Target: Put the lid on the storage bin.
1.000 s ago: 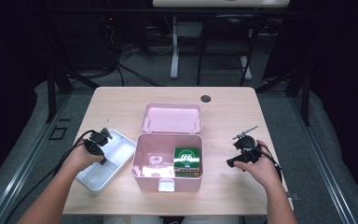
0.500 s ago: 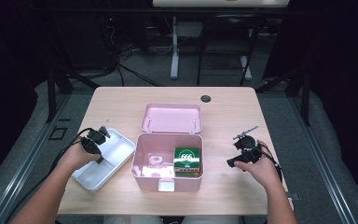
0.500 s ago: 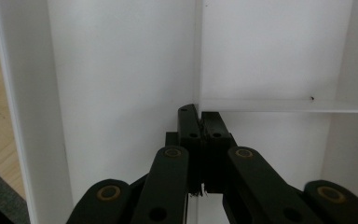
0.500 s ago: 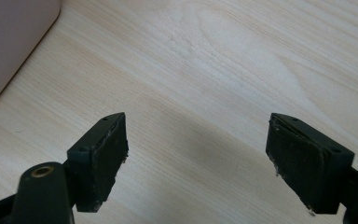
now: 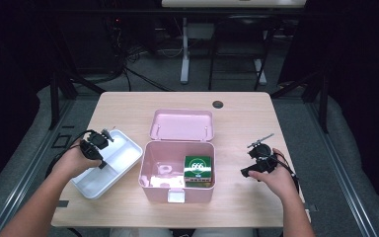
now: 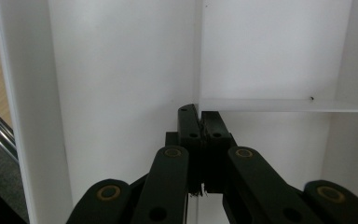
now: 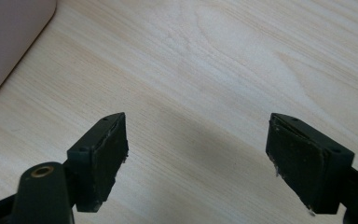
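The white plastic divided tray (image 5: pixel 109 164) lies on the left part of the pale wooden tabletop (image 5: pixel 237 113), just beside the open pink plastic storage box (image 5: pixel 176 170), whose lid (image 5: pixel 181 124) lies back flat behind it. The left hand-held gripper (image 5: pixel 100 140) hangs over the tray's far end. In the left gripper view its jaws are pressed together on the thin white divider wall (image 6: pixel 279 105) where two partitions meet, so the tray appears pinched by that wall. Inside the box a green carton with white print (image 5: pixel 198 169) stands at the right side, and a small pale ring-shaped item (image 5: pixel 166 169) lies at the left. The work looks like it is at an early-to-middle stage: the box is open and the tray is out and gripped, but where the tray goes next cannot be told. The left forearm reaches in from the bottom left. The right hand-held gripper (image 5: pixel 249 172) rests near the box's right side, its jaws spread wide over bare wood.
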Motion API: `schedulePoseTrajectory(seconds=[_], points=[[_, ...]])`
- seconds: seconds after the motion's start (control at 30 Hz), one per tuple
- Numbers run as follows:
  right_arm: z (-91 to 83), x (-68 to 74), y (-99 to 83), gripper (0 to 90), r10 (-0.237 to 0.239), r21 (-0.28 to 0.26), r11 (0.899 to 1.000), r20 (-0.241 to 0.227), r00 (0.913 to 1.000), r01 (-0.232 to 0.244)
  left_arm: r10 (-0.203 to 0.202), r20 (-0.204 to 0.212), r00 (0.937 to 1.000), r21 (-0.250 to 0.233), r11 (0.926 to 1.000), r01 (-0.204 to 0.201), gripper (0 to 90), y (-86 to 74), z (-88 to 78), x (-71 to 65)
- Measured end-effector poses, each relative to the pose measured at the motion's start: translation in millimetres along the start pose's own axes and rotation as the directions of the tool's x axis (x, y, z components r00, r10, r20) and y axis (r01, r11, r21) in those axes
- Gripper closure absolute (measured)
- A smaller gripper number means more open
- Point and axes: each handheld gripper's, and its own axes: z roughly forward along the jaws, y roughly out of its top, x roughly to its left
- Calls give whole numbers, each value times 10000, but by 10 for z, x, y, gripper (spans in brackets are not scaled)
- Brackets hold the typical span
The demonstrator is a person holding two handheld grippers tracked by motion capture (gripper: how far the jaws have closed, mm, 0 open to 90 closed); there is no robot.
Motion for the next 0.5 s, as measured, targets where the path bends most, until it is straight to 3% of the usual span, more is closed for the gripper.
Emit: schedulePoseTrajectory(seconds=[0.3, 0.5], points=[[1, -3, -5, 202, -13, -1, 10000, -12, 10000, 13, 450, -145, 9989, -323, 9984, -455, 892, -1, -284, -90], [10, -6, -10, 202, 4, 50, 10000, -46, 10000, -4, 1053, -270, 9941, -541, 9928, -1066, 892, 24, -490, -145]])
